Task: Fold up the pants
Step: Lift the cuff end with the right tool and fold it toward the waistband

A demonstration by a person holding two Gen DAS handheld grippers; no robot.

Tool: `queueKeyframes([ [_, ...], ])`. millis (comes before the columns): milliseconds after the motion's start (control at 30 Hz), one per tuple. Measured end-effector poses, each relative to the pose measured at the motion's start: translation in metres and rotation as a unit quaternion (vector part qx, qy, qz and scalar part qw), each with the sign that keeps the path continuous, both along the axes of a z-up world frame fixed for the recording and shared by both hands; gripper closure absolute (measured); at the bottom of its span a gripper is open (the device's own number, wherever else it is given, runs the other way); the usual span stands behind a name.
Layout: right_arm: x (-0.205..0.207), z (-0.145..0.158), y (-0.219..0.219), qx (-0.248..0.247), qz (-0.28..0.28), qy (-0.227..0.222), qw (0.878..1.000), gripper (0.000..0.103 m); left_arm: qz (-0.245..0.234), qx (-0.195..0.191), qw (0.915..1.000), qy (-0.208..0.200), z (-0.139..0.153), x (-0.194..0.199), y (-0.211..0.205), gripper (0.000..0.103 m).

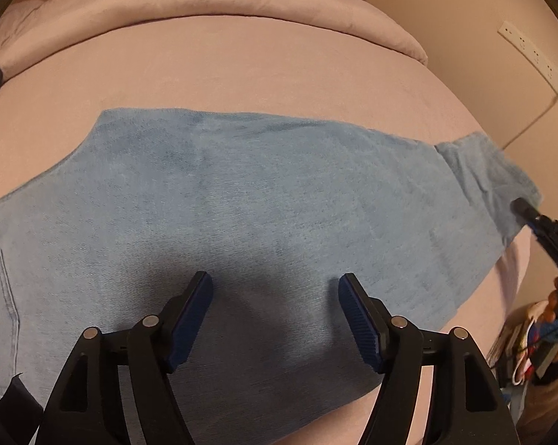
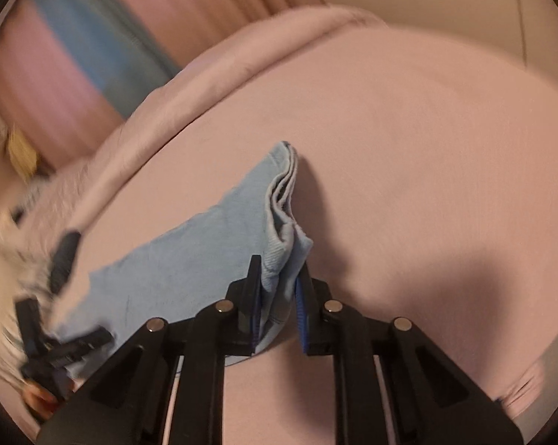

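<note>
Light-blue denim — one pair of pants (image 1: 242, 204) spread across mid-frame on the pink bed (image 1: 242, 74). Two grippers: left gripper (image 1: 275, 293) spread wide, hovering over the fabric, holding nothing; right gripper (image 2: 279, 289) clamped on the stacked hem ends. Only the left view shows a power strip (image 1: 534, 55) — upper right.

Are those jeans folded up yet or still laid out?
Partly folded: the jeans lie flat on the bed, and the right gripper pinches several stacked layers at their end.
</note>
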State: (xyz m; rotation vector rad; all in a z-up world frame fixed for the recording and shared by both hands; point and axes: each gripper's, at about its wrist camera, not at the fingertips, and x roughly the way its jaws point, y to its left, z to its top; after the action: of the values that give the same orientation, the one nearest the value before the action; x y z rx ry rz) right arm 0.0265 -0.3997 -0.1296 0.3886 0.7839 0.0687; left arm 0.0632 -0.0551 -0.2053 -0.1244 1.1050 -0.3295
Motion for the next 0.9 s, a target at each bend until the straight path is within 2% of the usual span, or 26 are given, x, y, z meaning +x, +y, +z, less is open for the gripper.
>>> queueKeyframes([
  [133,0.0,0.025,0.039,-0.071,0.047,-0.031,0.996,0.088,0.005,-0.015,0.9999,-0.001,0.0,-0.003,0.008,0.032],
  [200,0.003,0.032,0.051,-0.091,0.067,-0.04,0.993,0.088,0.007,-0.026,0.9996,-0.001,0.001,-0.002,0.013,0.032],
  [233,-0.002,0.033,0.041,-0.095,0.074,-0.042,0.992,0.088,0.007,-0.031,0.9995,0.0,0.001,-0.003,0.016,0.032],
  [400,-0.007,0.034,0.052,-0.126,0.112,-0.051,0.984,0.088,0.011,-0.057,0.9983,0.003,0.003,-0.007,0.033,0.032],
  [500,-0.005,0.04,0.071,-0.134,0.139,-0.057,0.98,0.088,0.018,-0.087,0.996,0.016,0.006,-0.006,0.043,0.032],
  [600,-0.005,0.045,0.094,-0.143,0.171,-0.064,0.973,0.088,0.02,-0.153,0.9875,0.032,0.01,-0.005,0.052,0.032],
  [733,0.0,0.04,0.123,-0.148,0.212,-0.063,0.964,0.088,0.011,-0.21,0.977,0.035,0.018,-0.007,0.054,0.031],
  [900,-0.002,0.021,0.154,-0.165,0.255,-0.055,0.951,0.088,0.014,-0.293,0.9548,0.05,0.019,-0.001,0.052,0.031],
])
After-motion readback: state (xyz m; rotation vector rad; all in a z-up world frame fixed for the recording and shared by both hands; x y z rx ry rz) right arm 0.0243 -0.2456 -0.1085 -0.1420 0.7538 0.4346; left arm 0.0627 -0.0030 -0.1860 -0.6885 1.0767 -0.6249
